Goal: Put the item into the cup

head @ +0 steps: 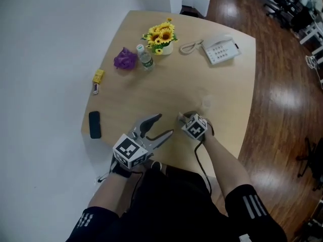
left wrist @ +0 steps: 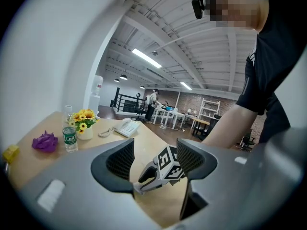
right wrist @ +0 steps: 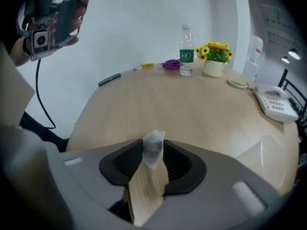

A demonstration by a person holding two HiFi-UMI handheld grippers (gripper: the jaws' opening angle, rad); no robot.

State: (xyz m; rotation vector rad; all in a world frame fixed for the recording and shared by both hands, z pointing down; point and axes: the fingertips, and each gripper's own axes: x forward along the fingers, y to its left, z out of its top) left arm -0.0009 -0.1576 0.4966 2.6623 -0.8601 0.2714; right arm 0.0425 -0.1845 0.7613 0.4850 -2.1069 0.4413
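Note:
A small white tea bag (right wrist: 153, 147) sits on the wooden table (head: 151, 92), right between the fingertips of my right gripper (right wrist: 153, 163). Its jaws stand apart and do not press on the bag. In the head view that gripper (head: 182, 118) points steeply down near the table's front edge. A clear cup (head: 206, 103), faint against the wood, stands just beyond it and shows at the right of the right gripper view (right wrist: 271, 150). My left gripper (head: 164, 124) hovers to the left, open and empty. In its own view, the left gripper (left wrist: 156, 162) points at the right gripper's marker cube (left wrist: 169, 164).
At the back stand a sunflower pot (head: 161, 37), a water bottle (head: 145, 58), a purple bundle (head: 125, 59) and a desk telephone (head: 220, 49). A yellow item (head: 98, 76) and a black phone (head: 94, 124) lie along the left edge. Wood floor lies to the right.

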